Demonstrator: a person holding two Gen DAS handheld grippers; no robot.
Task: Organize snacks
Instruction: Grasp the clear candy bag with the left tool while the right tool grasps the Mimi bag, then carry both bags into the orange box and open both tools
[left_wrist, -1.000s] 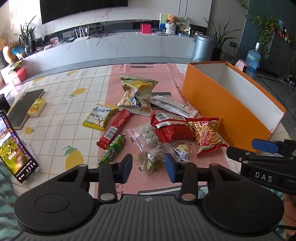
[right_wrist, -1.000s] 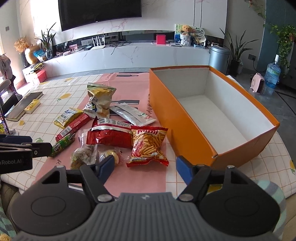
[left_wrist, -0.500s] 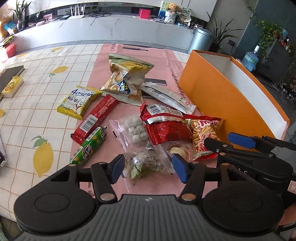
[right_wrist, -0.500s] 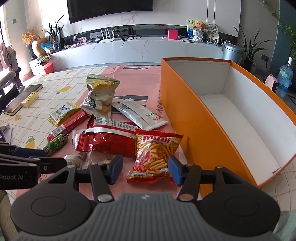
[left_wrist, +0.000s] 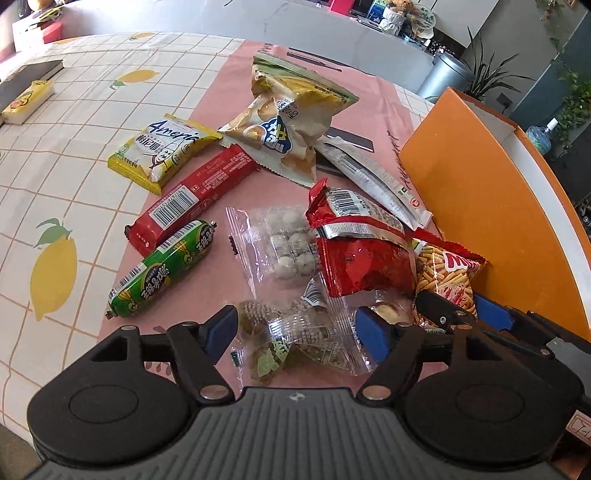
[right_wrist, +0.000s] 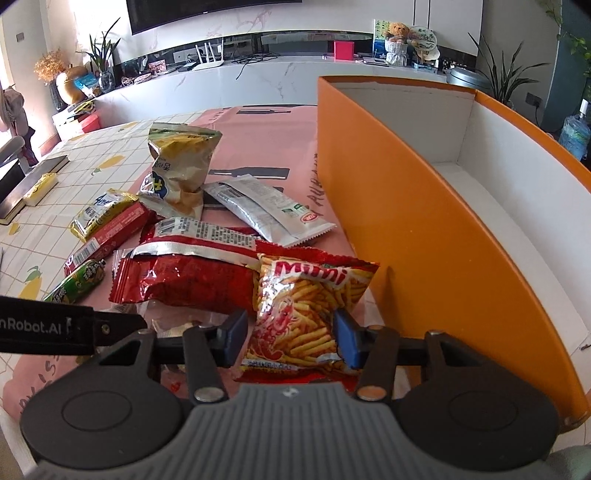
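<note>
Snacks lie on a pink mat beside an orange box (left_wrist: 480, 206) (right_wrist: 424, 240). My left gripper (left_wrist: 297, 334) is low over the near edge of the pile, its jaws opening. A clear packet of green and brown pieces (left_wrist: 295, 339) lies between them and the pads do not press it. My right gripper (right_wrist: 291, 338) straddles the lower part of a red Mimi fries packet (right_wrist: 299, 314) (left_wrist: 447, 280). Its jaws are closing and the left pad still stands clear of the packet. The box's white inside holds nothing that I can see.
Also on the mat are a red foil bag (left_wrist: 362, 251), a clear packet of white balls (left_wrist: 284, 243), a green sausage (left_wrist: 162, 267), a red bar (left_wrist: 192, 203), a yellow packet (left_wrist: 162, 149), a beige chip bag (left_wrist: 291, 122) and a white packet (left_wrist: 373, 181). The lemon-print cloth spreads left.
Both grippers came down and forward onto the pile. The left jaws widened around the clear packet. The right jaws narrowed around the fries packet.
</note>
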